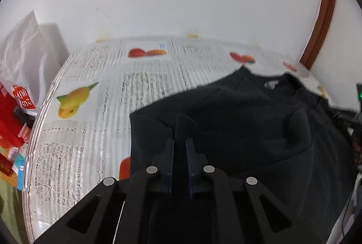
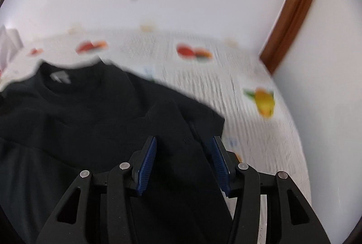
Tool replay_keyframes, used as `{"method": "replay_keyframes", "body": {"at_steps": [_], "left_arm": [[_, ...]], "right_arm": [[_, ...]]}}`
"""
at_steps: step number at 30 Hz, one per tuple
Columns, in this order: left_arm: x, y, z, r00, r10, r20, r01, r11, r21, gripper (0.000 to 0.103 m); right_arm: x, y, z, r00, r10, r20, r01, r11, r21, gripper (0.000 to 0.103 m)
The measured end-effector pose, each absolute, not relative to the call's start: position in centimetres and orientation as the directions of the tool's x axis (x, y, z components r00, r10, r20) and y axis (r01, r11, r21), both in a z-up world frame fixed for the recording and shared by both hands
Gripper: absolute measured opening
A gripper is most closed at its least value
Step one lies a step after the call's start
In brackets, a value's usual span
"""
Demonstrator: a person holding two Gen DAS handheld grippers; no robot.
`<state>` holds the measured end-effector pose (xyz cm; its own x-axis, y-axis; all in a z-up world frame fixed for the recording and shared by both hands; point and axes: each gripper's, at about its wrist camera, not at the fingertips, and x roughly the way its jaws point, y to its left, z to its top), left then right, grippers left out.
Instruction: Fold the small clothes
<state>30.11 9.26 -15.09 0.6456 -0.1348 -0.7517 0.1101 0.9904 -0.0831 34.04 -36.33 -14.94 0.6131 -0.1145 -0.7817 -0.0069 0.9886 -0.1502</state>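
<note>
Left tongs (image 1: 179, 144) tilt downward, pinching black shirt (image 1: 248, 122); right tongs (image 2: 184, 142) parted.

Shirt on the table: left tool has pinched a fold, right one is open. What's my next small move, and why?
Probably close the right tool on the sleeve fold lying between its pads. The left tool is already shut on a ridge of the black shirt, so both sides would then be held for the fold across the tablecloth.
</note>
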Motion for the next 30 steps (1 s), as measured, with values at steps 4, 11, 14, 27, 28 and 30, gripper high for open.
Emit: {"method": "replay_keyframes", "body": {"at_steps": [4,11,14,27,28,30], "left_arm": [[28.8,11.8,-13.4,0.747,-0.125,-0.653,0.025,0.987,-0.16,0.008],[30.4,12.9,-15.0,0.692,-0.023,-0.721,-0.088,0.989,-0.116,0.002],[30.5,13.9,-15.0,0.689,-0.094,-0.719,-0.064,0.98,-0.189,0.002],[27.5,11.7,-14.6,0.639,-0.093,-0.763,0.004,0.993,-0.117,0.017],[27.0,11.9,-14.6,0.632,-0.105,-0.768,0.004,0.991,-0.132,0.024],[25.9,12.3,-14.6,0.627,-0.123,-0.769,0.005,0.988,-0.155,0.029]], "right_arm": [[32.6,-36.2,-13.5,0.705,-0.048,-0.707,-0.03,0.995,-0.097,0.012],[34.3,-38.4,-14.2,0.681,-0.028,-0.732,0.031,0.999,-0.009,0.011],[34.3,-38.6,-14.9,0.657,-0.03,-0.753,0.046,0.999,0.0,0.012],[28.6,-38.7,-13.7,0.665,-0.061,-0.744,0.039,0.998,-0.047,0.046],[28.0,-39.0,-13.8,0.663,-0.065,-0.746,0.043,0.998,-0.049,0.046],[26.0,-39.7,-14.7,0.644,-0.075,-0.761,0.057,0.997,-0.05,0.046]]}}
